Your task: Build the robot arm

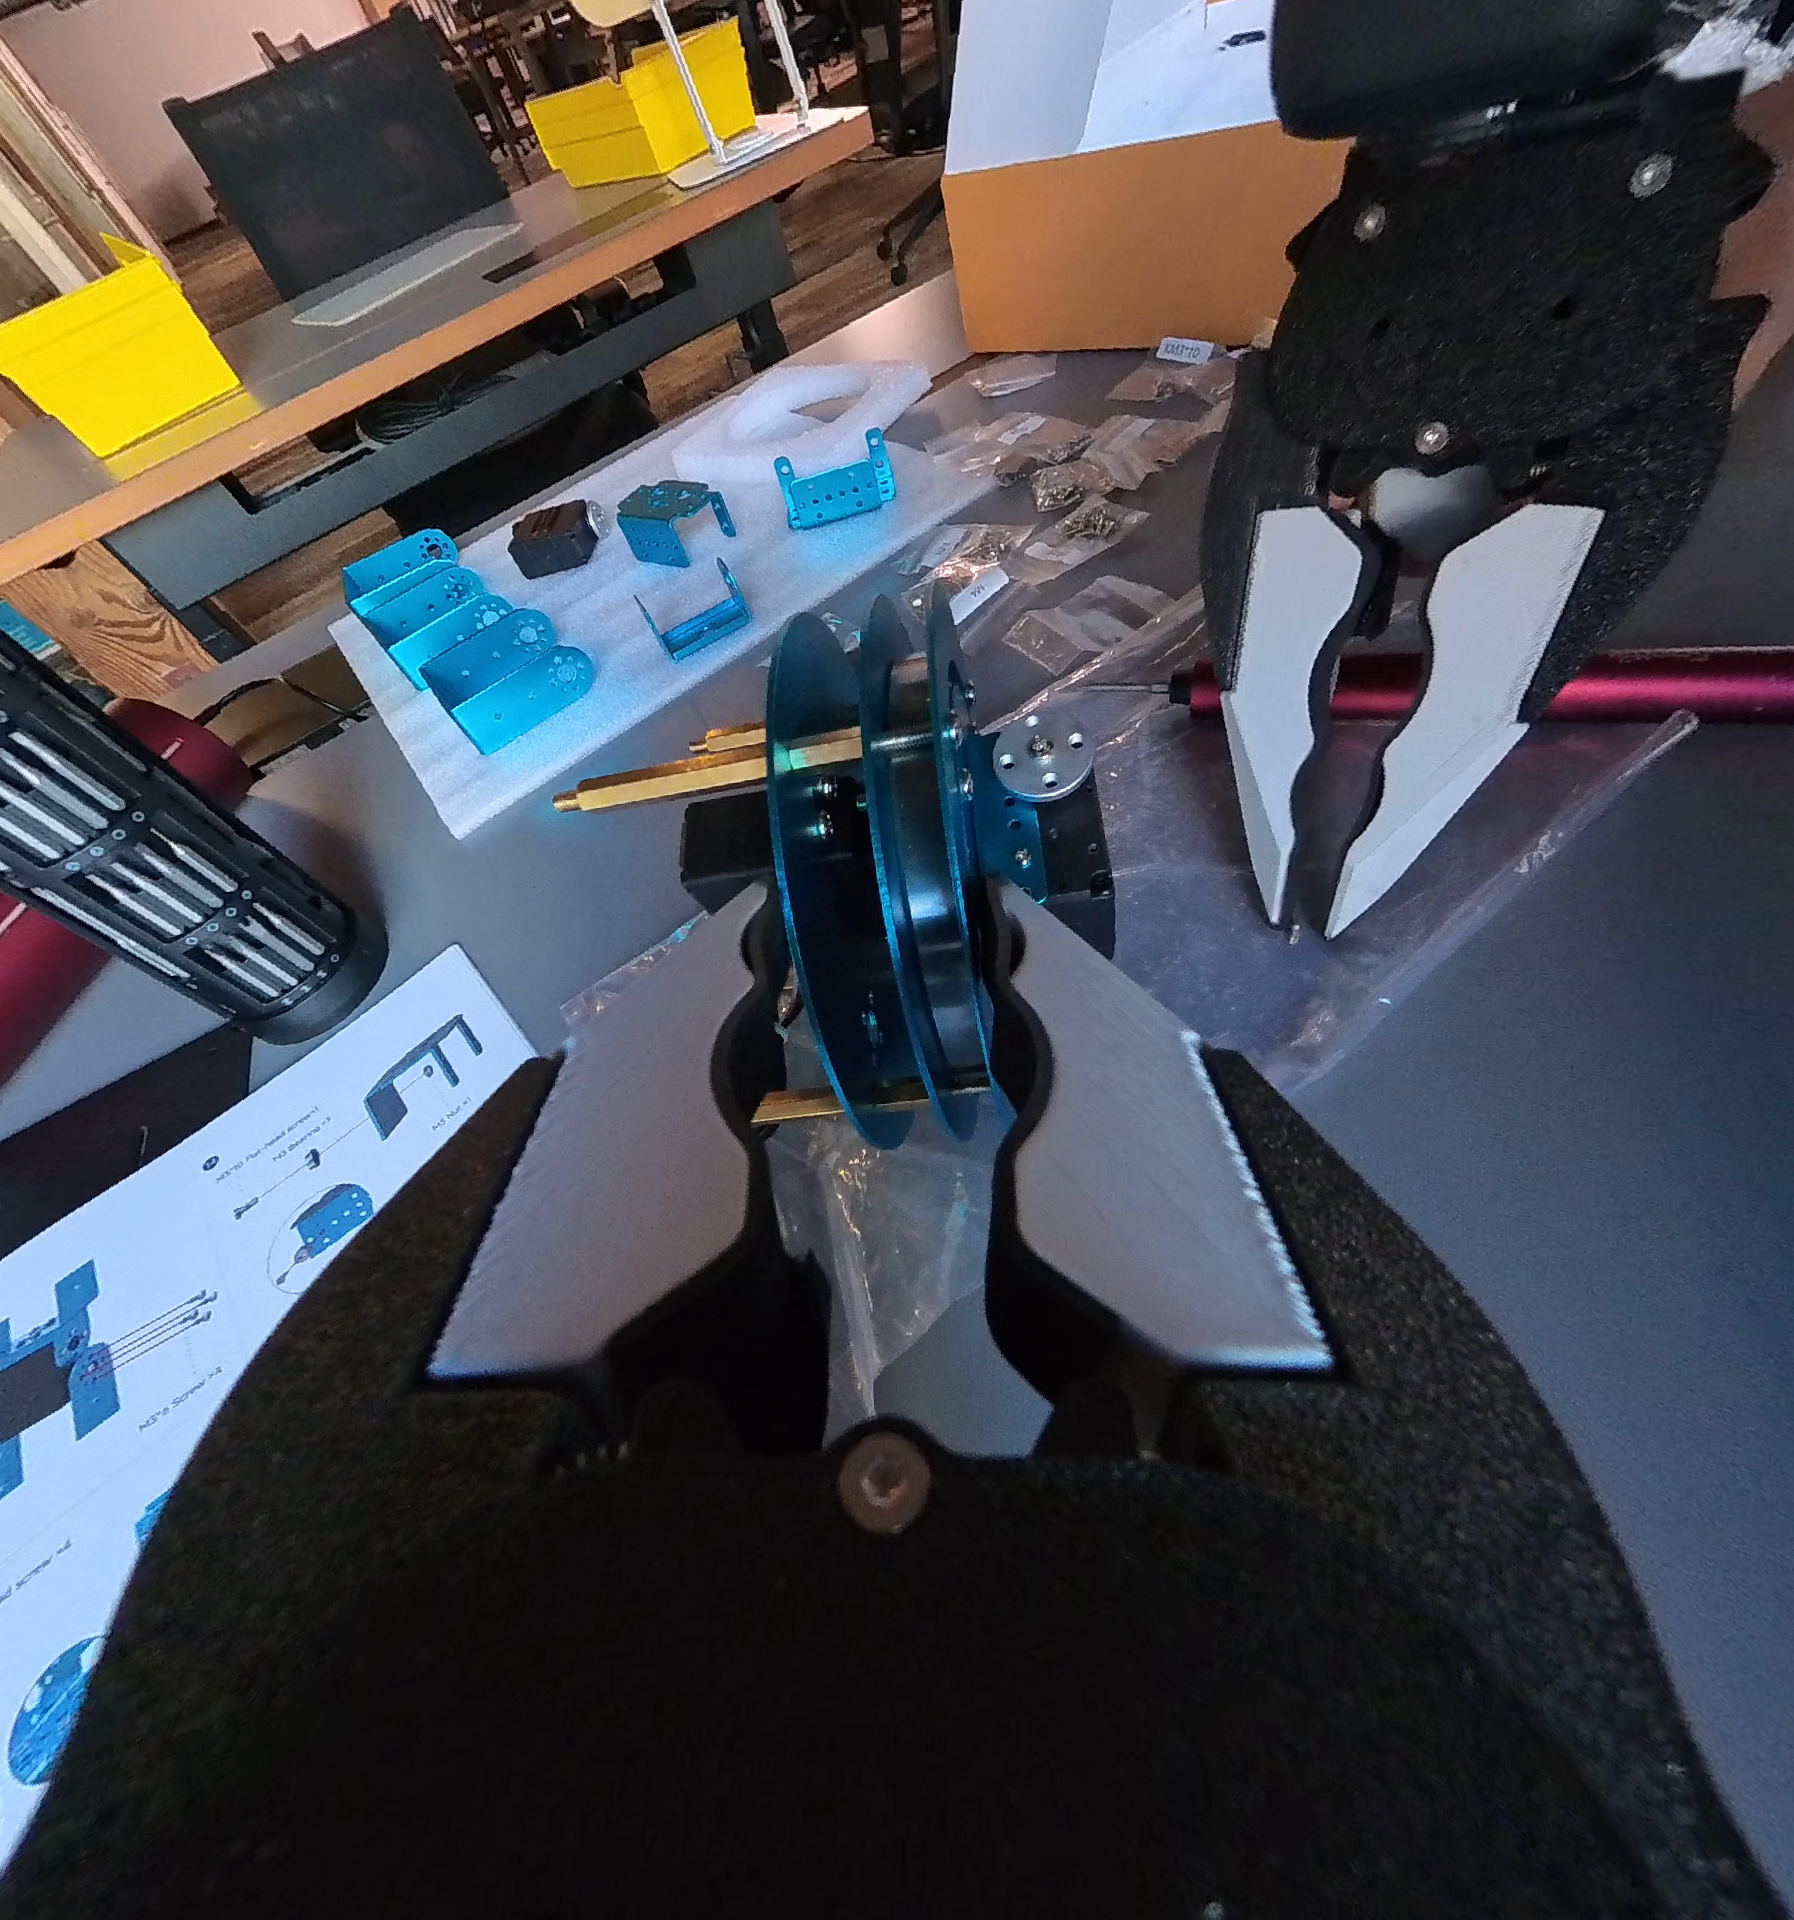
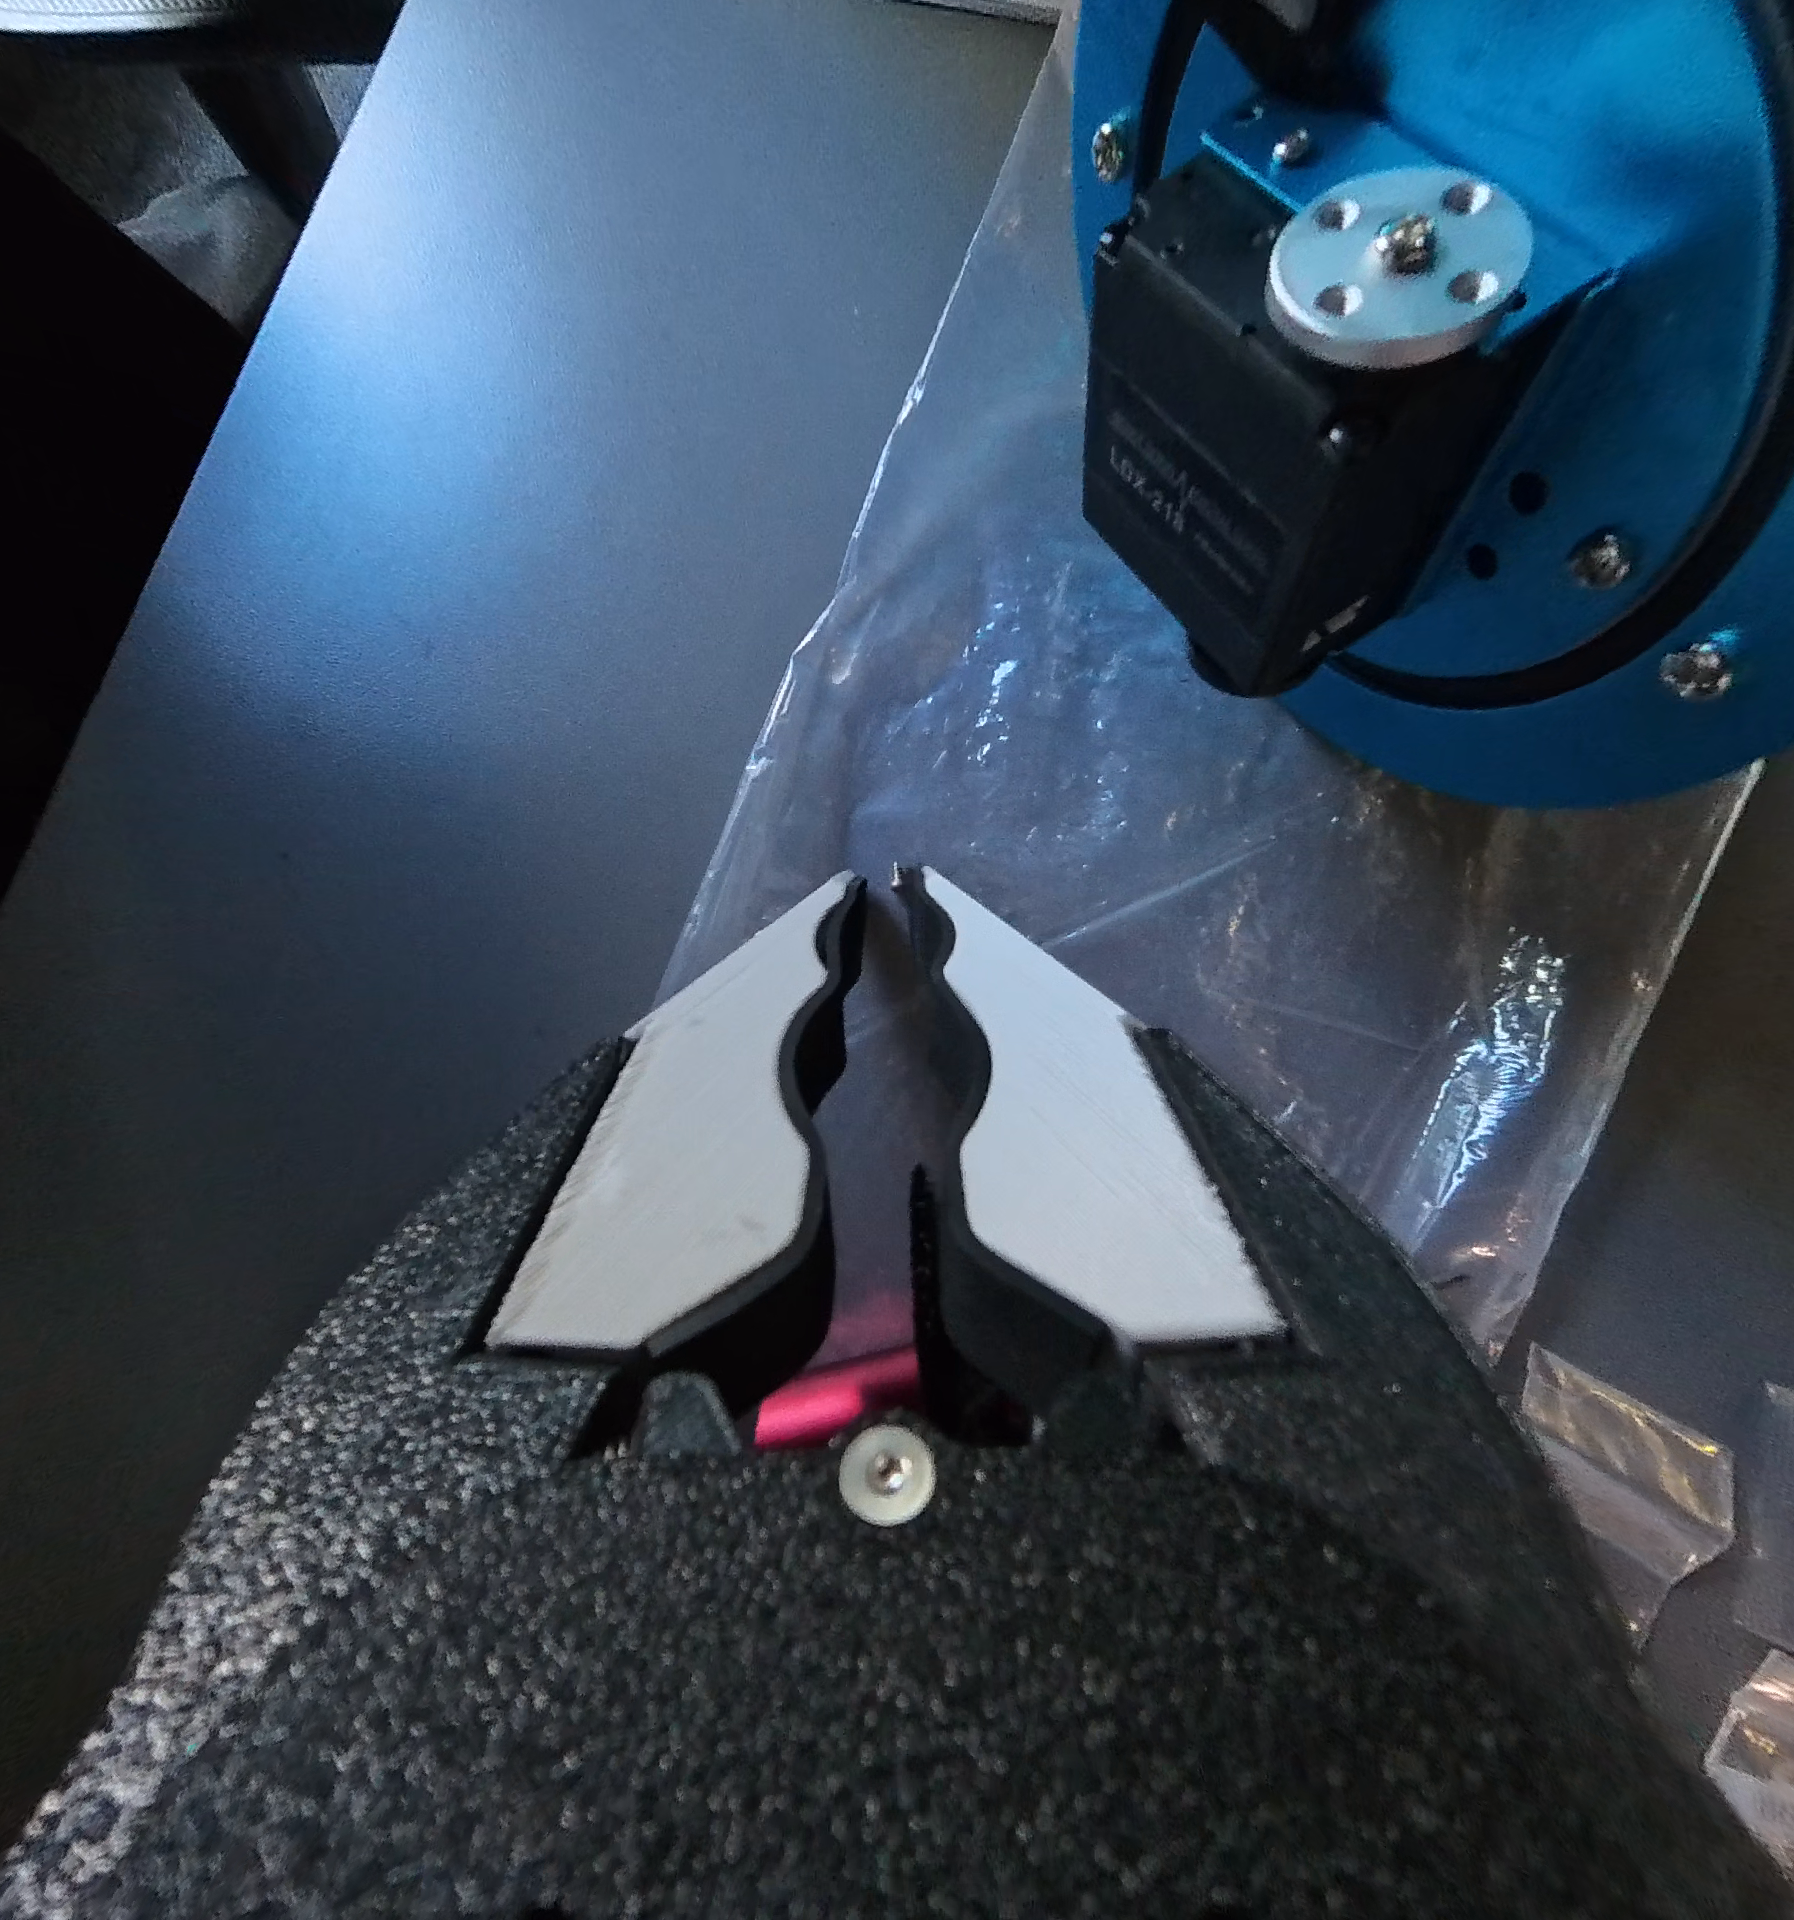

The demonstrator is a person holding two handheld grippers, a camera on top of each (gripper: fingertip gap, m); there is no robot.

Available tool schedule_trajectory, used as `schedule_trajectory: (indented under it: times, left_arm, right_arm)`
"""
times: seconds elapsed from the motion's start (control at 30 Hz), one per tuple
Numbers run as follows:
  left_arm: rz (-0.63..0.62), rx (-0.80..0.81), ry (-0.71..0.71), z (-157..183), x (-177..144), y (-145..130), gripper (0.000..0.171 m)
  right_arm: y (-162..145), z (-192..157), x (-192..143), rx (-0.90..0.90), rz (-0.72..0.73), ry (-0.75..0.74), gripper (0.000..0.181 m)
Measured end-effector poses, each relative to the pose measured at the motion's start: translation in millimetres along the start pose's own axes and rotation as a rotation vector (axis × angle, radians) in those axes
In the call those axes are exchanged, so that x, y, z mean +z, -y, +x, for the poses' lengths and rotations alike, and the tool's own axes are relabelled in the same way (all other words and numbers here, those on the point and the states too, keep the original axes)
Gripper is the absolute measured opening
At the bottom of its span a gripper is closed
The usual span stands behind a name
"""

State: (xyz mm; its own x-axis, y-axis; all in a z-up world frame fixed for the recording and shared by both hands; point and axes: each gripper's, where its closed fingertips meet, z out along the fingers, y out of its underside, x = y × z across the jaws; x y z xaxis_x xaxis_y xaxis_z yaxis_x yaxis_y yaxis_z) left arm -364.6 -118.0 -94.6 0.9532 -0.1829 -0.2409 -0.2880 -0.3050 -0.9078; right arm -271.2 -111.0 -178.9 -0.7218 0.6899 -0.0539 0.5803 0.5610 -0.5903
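Gripping: left gripper [image 1: 877, 914] is clamped on the blue disc assembly [image 1: 872, 862], one finger on each outer face, jaws spread to the stack's width.
Discs: three blue round plates stand on edge, joined by brass standoffs [image 1: 664, 774]; two standoffs project to the left.
Servo on assembly: one black servo [image 2: 1236, 416] with a silver horn is fixed to the outer disc, above a clear plastic bag [image 2: 1236, 935].
Right gripper [image 2: 885, 883]: jaws nearly pressed together, pinching one small screw [image 2: 899, 876] at the tips, over the bag and apart from the assembly.
Instruction sheet [image 1: 249, 1195]: one, at near left.
Bit holder [image 1: 124, 852]: one black rack, left.
Screwdriver [image 1: 1651, 686]: one red handle, behind the right gripper.
Foam tray [image 1: 519, 727]: four flat blue brackets, three U-shaped brackets, one loose servo.
Screw packets [image 1: 1069, 488]: several, count unclear.
Yellow bins [image 1: 103, 353]: two, on the far desk.
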Motion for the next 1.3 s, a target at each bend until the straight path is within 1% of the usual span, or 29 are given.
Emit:
schedule_trajectory:
  times: [0.1, 0.43, 0.77, 0.87, 0.93, 1.03, 1.1, 1.13, 1.2, 1.27, 1.3]
  left_arm:
    - [0.002, 0.0, 0.0, 0, 0, 0, 0.036]
    - [-0.001, 0.006, 0.0, 0, -1, 0, 0.036]
    - [-0.002, 0.009, 0.001, 0, -1, 0, 0.036]
    - [0.005, 0.012, -0.002, 0, -1, 0, 0.036]
    - [0.008, 0.013, -0.004, 0, -1, 0, 0.036]
    - [0.018, 0.019, -0.005, 0, 0, 0, 0.036]
    - [0.026, 0.02, -0.007, 0, 0, 0, 0.036]
    - [0.028, 0.017, -0.009, 0, -1, 0, 0.036]
    - [0.029, 0.006, -0.01, 0, -1, 0, 0.036]
    - [0.032, 0.003, -0.005, 0, -1, 0, 0.036]
    - [0.031, 0.008, -0.001, 0, -1, 0, 0.036]
  right_arm:
    - [0, -3, 0, -0.007, 0.005, 0.017, 0.0]
    - [3, -1, 0, 0.019, -0.002, -0.004, 0.0]
    - [4, -1, 2, 0.095, 0.01, 0.037, 0.0]
    - [7, -1, 1, 0.123, 0.046, 0.058, 0.0]
    - [15, -5, -3, 0.164, 0.102, 0.105, 0.0]
    - [26, -7, -10, 0.253, 0.184, 0.136, 0.0]
    - [33, -1, -14, 0.347, 0.239, 0.116, 0.0]
    - [32, -2, -15, 0.36, 0.238, 0.111, 0.0]
    - [19, 3, -13, 0.309, 0.166, 0.001, 0.0]
    - [12, 0, -13, 0.239, 0.121, -0.059, 0.012]
    - [10, 0, -12, 0.217, 0.115, -0.082, 0.013]
